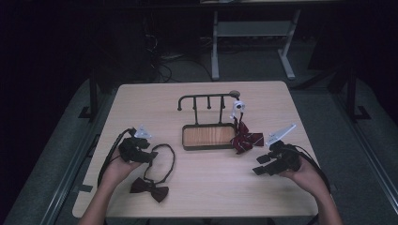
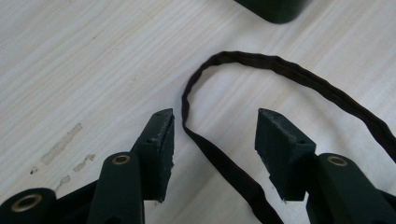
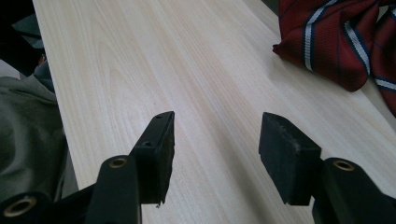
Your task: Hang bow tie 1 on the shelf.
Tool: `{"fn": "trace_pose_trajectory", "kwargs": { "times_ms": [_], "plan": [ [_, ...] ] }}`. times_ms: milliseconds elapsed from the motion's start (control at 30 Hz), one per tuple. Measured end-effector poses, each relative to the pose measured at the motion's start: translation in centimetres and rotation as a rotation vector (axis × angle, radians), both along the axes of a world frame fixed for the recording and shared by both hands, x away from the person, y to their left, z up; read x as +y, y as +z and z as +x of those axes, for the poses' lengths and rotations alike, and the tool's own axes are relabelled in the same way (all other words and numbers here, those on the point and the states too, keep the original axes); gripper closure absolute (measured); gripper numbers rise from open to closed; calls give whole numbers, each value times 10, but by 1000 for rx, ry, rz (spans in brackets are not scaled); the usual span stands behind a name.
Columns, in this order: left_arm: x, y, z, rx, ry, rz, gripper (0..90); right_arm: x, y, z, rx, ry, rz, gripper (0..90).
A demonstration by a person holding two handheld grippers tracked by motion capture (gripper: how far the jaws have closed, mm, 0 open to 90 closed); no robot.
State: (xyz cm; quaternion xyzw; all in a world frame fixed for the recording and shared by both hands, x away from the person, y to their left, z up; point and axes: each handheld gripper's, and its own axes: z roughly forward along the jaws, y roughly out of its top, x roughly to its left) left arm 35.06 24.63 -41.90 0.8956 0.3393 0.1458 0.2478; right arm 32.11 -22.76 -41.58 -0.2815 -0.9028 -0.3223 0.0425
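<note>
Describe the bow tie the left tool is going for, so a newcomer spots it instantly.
On the light wooden table, look at the near-left area beside the left tool. The plain dark brown bow tie lies flat there, its thin strap looping away; the red striped bow tie leans against the wooden-floored tray.

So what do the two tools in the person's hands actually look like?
Both are black. The left tool and right tool each carry a pale grey three-cornered plate and trail a black cable. Up close, their two jaws are blocky with worn pads and brass-ringed holes.

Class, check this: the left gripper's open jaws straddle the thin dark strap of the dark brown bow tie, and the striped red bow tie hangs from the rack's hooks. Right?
Not quite. In the high view the striped red bow tie lies on the table beside the rack's wooden tray, not on its hooks. The rest holds.
</note>
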Motion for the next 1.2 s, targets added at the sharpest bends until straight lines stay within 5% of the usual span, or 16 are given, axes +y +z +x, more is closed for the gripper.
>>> {"fn": "trace_pose_trajectory", "kwargs": {
  "times_ms": [733,1200],
  "plan": [
    [-4,-14,31,85,46,14,569,0,2,-1,-3,15,-6,463],
    [-5,-22,37,120,45,39,730,-1,5,-3,-20,8,1,465]
  ]
}}
